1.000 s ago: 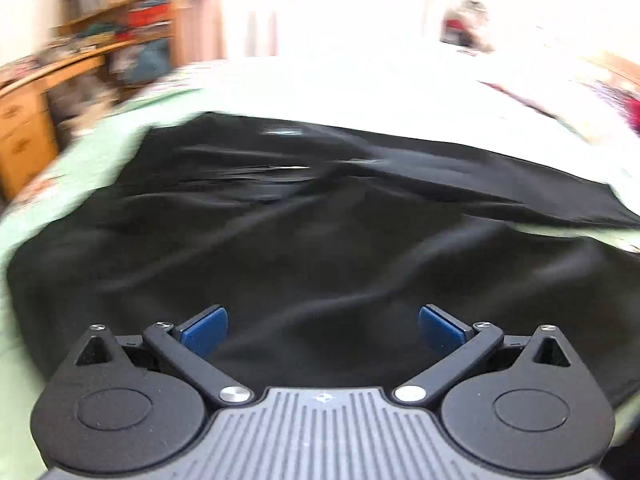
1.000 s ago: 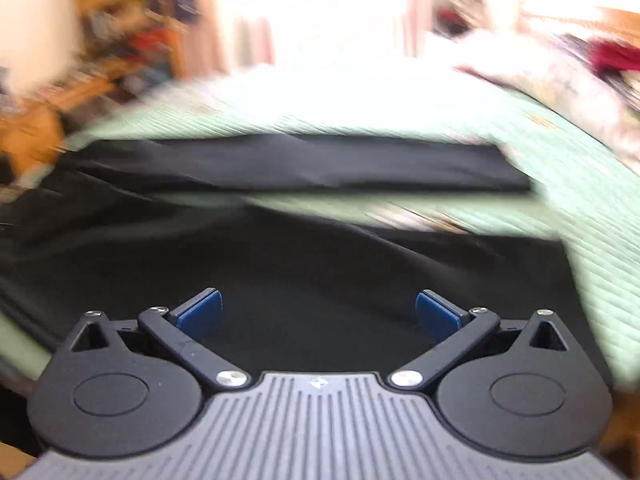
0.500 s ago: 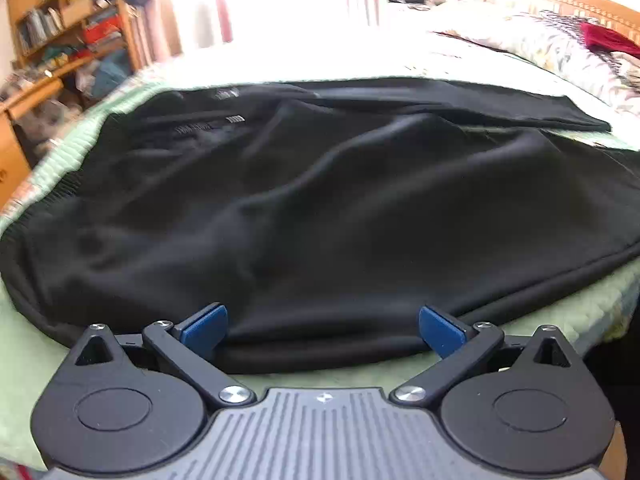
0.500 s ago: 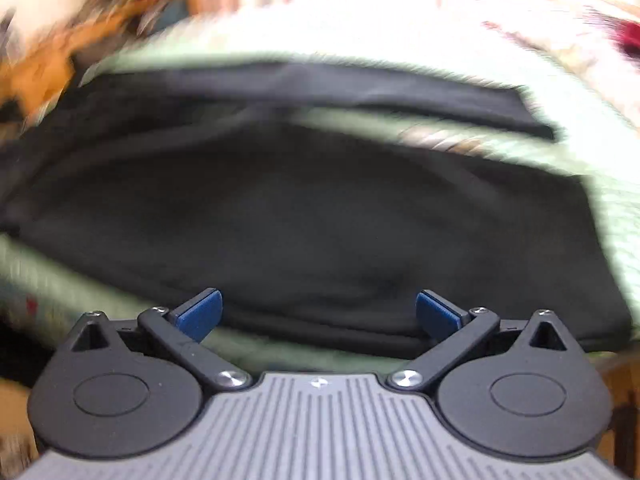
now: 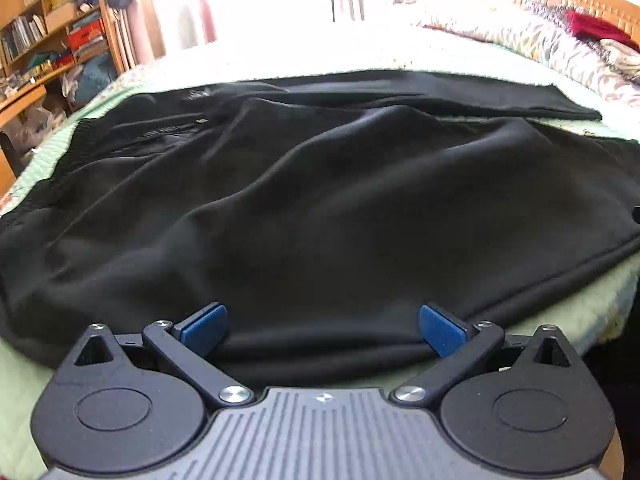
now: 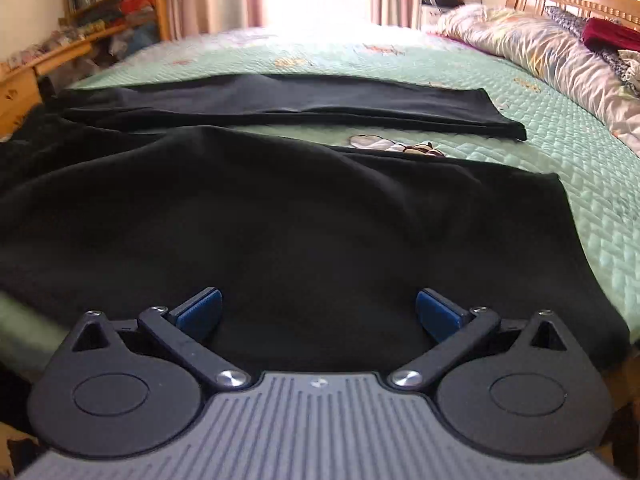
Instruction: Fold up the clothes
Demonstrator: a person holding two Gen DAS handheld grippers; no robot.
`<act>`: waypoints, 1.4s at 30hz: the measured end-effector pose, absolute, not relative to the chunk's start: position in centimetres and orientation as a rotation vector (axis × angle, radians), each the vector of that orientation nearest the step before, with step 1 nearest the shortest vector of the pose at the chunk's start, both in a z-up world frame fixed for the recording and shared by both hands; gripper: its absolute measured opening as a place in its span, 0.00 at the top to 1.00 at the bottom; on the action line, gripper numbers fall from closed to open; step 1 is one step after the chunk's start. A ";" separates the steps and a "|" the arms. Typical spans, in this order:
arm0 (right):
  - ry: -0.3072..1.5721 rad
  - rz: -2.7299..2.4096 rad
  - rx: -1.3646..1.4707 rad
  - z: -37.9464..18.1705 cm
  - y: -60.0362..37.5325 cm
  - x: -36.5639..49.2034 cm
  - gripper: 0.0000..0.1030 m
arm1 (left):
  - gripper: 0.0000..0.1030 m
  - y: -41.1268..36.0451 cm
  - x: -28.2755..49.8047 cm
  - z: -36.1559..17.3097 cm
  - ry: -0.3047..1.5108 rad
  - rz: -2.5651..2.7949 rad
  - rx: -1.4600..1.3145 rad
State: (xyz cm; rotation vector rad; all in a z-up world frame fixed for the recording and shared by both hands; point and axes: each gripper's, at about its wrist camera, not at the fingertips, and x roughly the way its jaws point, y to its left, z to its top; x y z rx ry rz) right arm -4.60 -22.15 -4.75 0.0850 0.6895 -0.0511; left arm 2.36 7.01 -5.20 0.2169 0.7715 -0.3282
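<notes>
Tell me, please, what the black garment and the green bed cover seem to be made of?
Black garment: probably a soft matte knit, fleece-like; it drapes in broad folds without shine. Green bed cover: quilted fabric, likely cotton; stitched diamond pattern and printed figures show.

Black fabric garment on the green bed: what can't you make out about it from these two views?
- Left wrist view: black fabric garment, near hem hidden behind left gripper; small label too blurred to read.
- Right wrist view: garment's left part cut off by the frame; near edge hidden behind right gripper.
</notes>
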 end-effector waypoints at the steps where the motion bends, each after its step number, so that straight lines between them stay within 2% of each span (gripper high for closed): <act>1: 0.661 -0.059 0.099 -4.3 -22.2 -5.1 0.00 | 0.01 7.0 2.6 -4.9 0.769 -0.325 0.221; 6: 0.554 -0.042 0.176 -2.2 -22.2 -0.2 0.00 | 0.01 4.8 4.7 -4.7 0.756 -0.312 0.241; 11: 0.747 -0.088 0.156 -5.6 -25.3 10.0 0.00 | 0.01 4.0 4.8 -6.1 0.787 -0.298 0.248; 14: 0.697 -0.271 0.152 -4.4 -28.0 11.1 0.01 | 0.01 4.9 4.0 -5.8 0.779 -0.299 0.235; 18: 0.616 -0.193 0.267 -2.1 -27.2 7.1 0.00 | 0.01 5.7 3.3 -5.8 0.759 -0.284 0.199; 23: 0.738 -0.072 -0.023 -5.8 -20.7 7.1 0.00 | 0.01 5.3 3.7 -6.3 0.753 -0.266 0.211; 26: 0.704 -0.280 0.132 -4.1 -22.2 7.4 0.01 | 0.01 5.7 2.9 -4.9 0.732 -0.270 0.213; 28: 0.636 -0.247 0.231 -1.9 -21.3 6.2 0.01 | 0.01 6.5 2.2 -4.2 0.699 -0.257 0.194; 33: 0.677 0.062 0.162 -1.6 -12.4 4.2 0.00 | 0.01 8.7 2.8 -3.1 0.676 -0.192 0.169; 38: 0.640 0.182 0.244 -2.6 -8.6 1.5 0.00 | 0.01 11.8 7.2 -1.5 0.620 -0.134 0.208; 42: 0.622 0.251 0.212 -3.9 -7.4 1.3 0.00 | 0.01 16.8 14.3 -2.5 0.682 -0.009 0.211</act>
